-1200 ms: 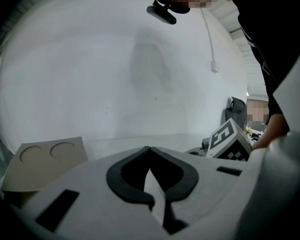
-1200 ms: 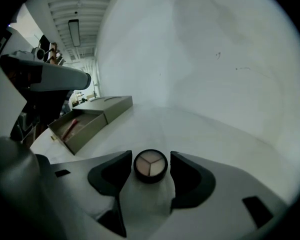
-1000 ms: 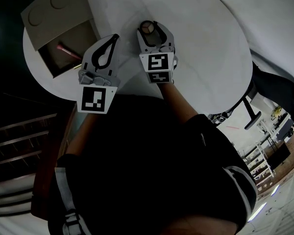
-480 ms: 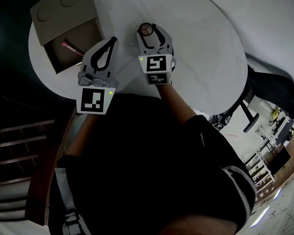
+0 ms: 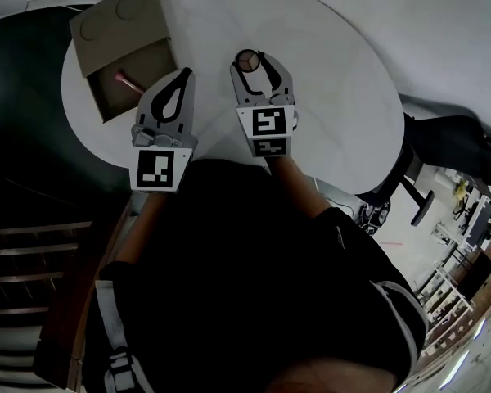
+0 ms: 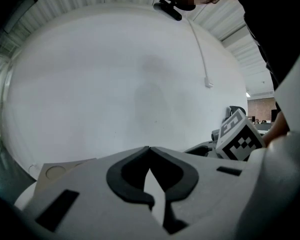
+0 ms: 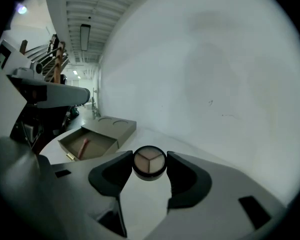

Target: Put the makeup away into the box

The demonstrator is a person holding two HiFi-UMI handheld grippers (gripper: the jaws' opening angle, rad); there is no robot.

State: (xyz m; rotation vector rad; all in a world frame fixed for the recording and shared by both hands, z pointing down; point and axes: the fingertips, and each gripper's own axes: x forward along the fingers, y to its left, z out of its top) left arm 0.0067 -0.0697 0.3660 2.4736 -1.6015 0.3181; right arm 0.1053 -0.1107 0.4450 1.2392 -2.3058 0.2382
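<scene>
**compact in the grip, box tray open**

the right hand-held gripper (image 5: 249, 57) has its jaws closed part-way onto a round compact (image 7: 149, 162) with three shades, one pad against each side of it. the compact is to the right of the box (image 5: 114, 23) in the head view, apart from it, over the white bench (image 5: 335, 80). i cannot tell whether it rests on the bench or is just clear of it. the left hand-held gripper (image 6: 149, 148) has its jaw tips together and nothing between them. it hovers just beside the box's open tray, between the box and the compact.

the step in hand looks like carrying the compact to the box. to do it well, keep the grip even so the round rim does not roll out of the pads. keep the compact level, carry it over the tray wall, and set it down beside the pink stick (image 5: 127, 80) lying in the box, not on top of it. the idle gripper sits on that path and should give way, or steady the box.

count: one compact, one box, one pink stick inside it, two hand-held grippers. i see no other makeup loose on the bench.
</scene>
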